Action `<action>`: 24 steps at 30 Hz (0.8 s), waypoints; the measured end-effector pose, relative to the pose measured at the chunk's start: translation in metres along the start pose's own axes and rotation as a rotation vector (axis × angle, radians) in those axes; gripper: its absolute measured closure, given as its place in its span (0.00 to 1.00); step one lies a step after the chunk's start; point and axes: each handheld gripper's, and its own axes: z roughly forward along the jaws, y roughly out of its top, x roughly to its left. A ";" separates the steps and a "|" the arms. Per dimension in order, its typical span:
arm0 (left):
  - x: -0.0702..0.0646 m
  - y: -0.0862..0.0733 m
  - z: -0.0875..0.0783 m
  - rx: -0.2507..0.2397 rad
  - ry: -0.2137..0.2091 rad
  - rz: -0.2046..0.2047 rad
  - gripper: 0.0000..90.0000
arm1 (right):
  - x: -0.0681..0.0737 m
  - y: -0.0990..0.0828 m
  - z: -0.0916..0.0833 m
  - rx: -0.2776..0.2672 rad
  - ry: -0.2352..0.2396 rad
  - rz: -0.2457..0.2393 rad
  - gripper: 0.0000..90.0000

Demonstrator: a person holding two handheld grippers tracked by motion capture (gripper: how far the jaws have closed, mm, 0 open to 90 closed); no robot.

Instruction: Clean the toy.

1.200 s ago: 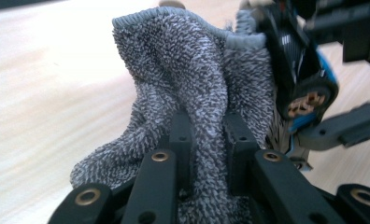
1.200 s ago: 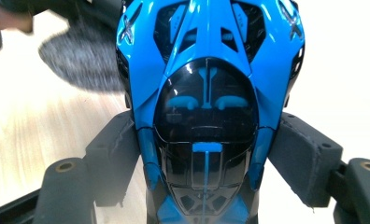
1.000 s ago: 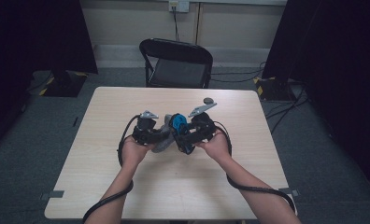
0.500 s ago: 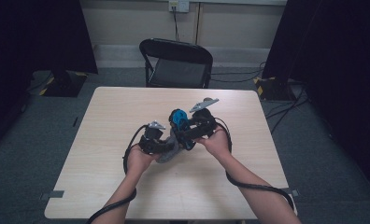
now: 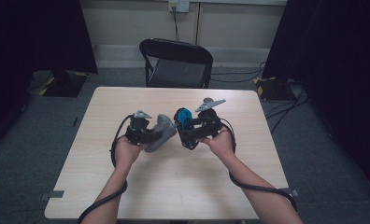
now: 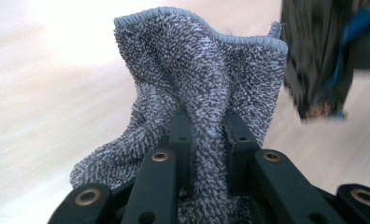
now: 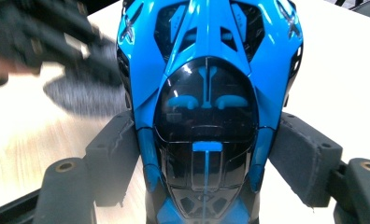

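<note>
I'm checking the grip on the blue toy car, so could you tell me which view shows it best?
The right gripper view: the blue toy car sits close up, clamped between both pads. The high view shows it small; the left gripper view catches a blurred edge.

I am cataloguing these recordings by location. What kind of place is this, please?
Probably an indoor recording room or lab: a bare light-wood table on grey carpet, a black folding chair behind it, dark curtains at both sides, and a wall socket with cables.

Lab recording room: black curtains (image 5: 38,32), grey carpet floor (image 5: 29,154), lone bench (image 5: 174,186), folding chair (image 5: 178,63), floor cables (image 5: 286,107).
</note>
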 end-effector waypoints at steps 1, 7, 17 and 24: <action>0.003 0.004 -0.004 -0.014 0.011 -0.010 0.86 | 0.000 -0.001 0.001 0.001 0.008 0.005 0.31; 0.007 0.019 -0.013 -0.078 0.017 -0.032 0.86 | 0.007 -0.005 0.008 0.021 0.018 -0.015 0.31; -0.011 0.017 0.006 -0.037 -0.027 0.009 0.86 | 0.011 -0.006 0.017 0.035 0.024 -0.025 0.31; -0.023 0.005 0.021 0.025 -0.060 0.039 0.86 | 0.009 -0.001 0.014 0.024 0.018 -0.023 0.31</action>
